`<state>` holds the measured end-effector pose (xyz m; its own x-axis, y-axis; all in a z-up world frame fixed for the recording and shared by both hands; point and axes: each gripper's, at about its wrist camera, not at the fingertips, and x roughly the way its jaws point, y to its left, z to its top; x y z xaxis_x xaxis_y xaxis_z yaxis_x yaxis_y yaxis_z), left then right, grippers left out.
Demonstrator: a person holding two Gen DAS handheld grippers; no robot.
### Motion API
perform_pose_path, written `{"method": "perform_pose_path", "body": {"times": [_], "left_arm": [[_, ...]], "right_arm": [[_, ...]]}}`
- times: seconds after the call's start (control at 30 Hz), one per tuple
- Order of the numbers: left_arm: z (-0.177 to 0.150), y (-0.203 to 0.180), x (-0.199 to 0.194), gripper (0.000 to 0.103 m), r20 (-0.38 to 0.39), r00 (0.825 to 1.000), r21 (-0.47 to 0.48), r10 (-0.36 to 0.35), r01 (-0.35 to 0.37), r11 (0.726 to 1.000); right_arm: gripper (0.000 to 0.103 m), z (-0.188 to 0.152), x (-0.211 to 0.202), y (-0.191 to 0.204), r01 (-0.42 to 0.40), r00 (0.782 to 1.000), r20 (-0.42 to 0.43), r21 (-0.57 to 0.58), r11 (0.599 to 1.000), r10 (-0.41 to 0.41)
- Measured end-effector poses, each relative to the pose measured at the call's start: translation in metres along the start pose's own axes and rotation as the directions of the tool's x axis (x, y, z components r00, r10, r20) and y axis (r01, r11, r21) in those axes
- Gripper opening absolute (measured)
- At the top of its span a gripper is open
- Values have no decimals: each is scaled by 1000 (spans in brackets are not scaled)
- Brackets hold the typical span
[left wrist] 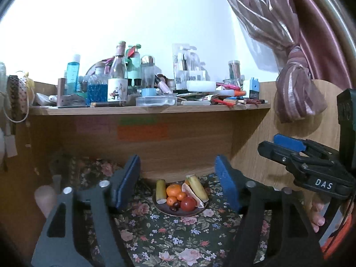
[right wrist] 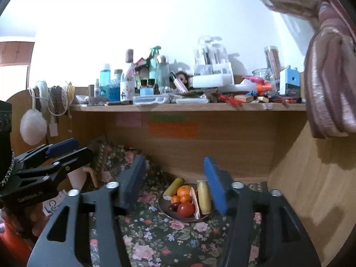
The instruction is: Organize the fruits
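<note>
A brown plate [left wrist: 165, 210] [right wrist: 164, 211] sits on a floral cloth at the back of the desk recess. It holds two banana pieces [left wrist: 160, 190] [right wrist: 203, 197], oranges [left wrist: 174, 189] [right wrist: 184, 190], a red tomato [left wrist: 188, 204] [right wrist: 185, 209], a pink grapefruit wedge [left wrist: 191, 192] and dark grapes [left wrist: 175, 205]. My left gripper [left wrist: 178, 183] is open and empty, held back from the plate. My right gripper [right wrist: 175, 183] is open and empty, also short of the plate; it shows at the right of the left wrist view [left wrist: 287, 146].
A wooden shelf [left wrist: 149, 108] above the recess is crowded with bottles, jars and boxes. Wooden side walls close in the recess. A tied curtain [left wrist: 298, 89] hangs at right. A pouch and cushion lie at the left of the cloth [right wrist: 115, 155].
</note>
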<state>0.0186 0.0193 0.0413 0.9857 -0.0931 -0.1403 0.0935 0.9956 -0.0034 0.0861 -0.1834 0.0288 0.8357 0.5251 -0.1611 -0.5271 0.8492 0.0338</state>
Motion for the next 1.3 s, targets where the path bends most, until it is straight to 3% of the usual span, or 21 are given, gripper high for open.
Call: {"method": "perform_pose_path", "body": {"times": [0.2,0.27,0.33,0.47,0.7,1.3], "left_arm": [[-6,-4,-13,87,9,1000,0,7,-7,1000],[-8,-6,-16,91,17,1000,6,19,-19,1000],[-10,-8,-19,97,23,999,8,26,-27,1000],[-12,-11,-22,102,33,999,7,36,-36,999],[-14,-10,-23,103,33,999,3,38,-38,999],[-15,-10,-20,103,28,999,-11,33,-33,999]], "right_arm": [[78,-4,-20,6,22,999,37,-3,1000,-22],[87,-6,-26,7,37,998,50,3,999,-37],[90,-8,-29,7,46,997,55,7,999,-47],[103,-12,-33,5,71,995,64,20,997,-72],[103,-15,-35,4,117,991,66,10,993,-118],[103,-15,-36,4,117,991,69,2,993,-117]]}}
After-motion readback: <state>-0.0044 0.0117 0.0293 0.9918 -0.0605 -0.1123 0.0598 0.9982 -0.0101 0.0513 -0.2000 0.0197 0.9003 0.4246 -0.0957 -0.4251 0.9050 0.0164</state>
